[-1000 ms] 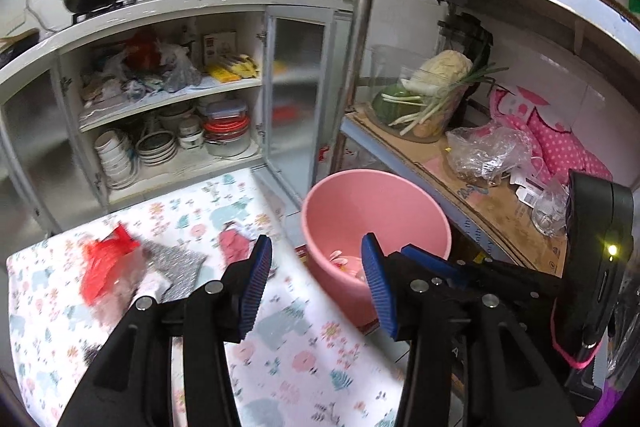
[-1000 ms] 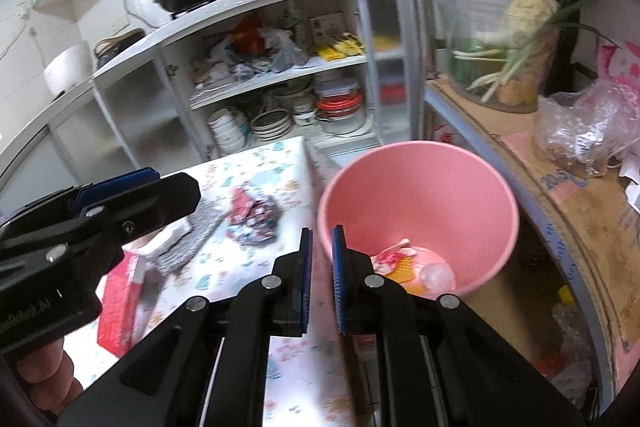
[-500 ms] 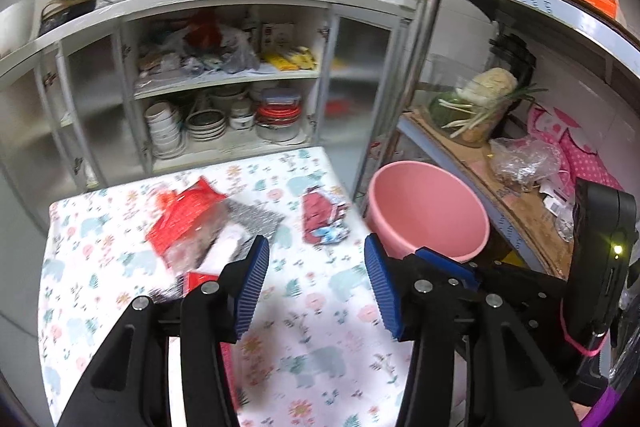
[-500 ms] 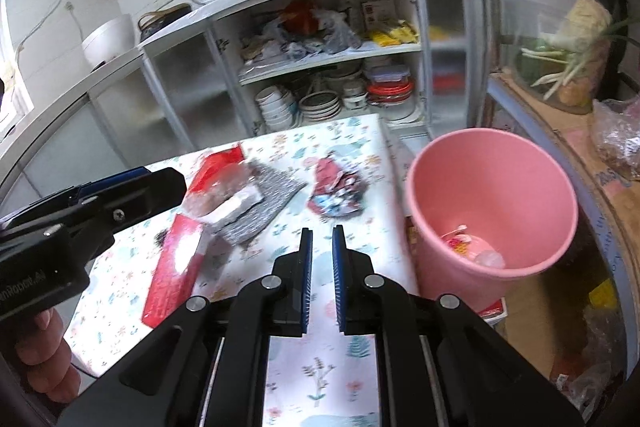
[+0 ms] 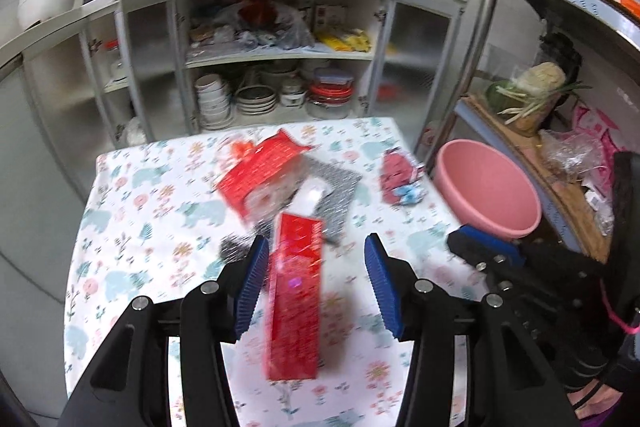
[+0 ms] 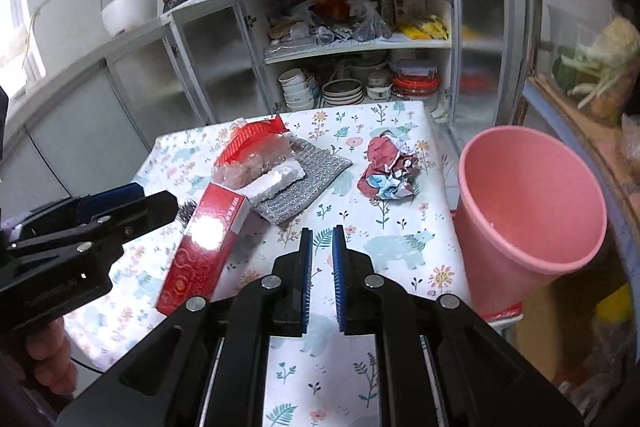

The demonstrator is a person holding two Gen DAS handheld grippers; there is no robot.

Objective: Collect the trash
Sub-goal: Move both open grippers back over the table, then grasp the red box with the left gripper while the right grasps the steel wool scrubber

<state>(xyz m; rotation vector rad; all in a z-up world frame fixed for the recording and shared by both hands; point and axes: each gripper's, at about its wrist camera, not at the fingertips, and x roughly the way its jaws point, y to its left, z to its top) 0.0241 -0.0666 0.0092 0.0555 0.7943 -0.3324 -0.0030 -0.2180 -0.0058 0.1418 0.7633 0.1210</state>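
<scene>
Trash on my flower-print bench (image 6: 400,251), counted:

- One long red carton (image 5: 294,297), glossy, lying flat between the blue pads of my left tongs (image 5: 314,285), which stand roughly half open and do not press on it.
- One red-and-clear plastic wrapper (image 6: 252,151), crumpled, beyond the carton.
- One white foam chunk (image 6: 276,181) resting on one silver glitter sheet (image 6: 308,183).
- One crumpled red, white and blue paper wad (image 6: 386,169), apart, nearer the bench's right edge.
- One pink bucket (image 6: 532,211) standing just beside the bench.

My right tongs (image 6: 320,277): nearly closed, holding nothing, over bare cloth.
</scene>
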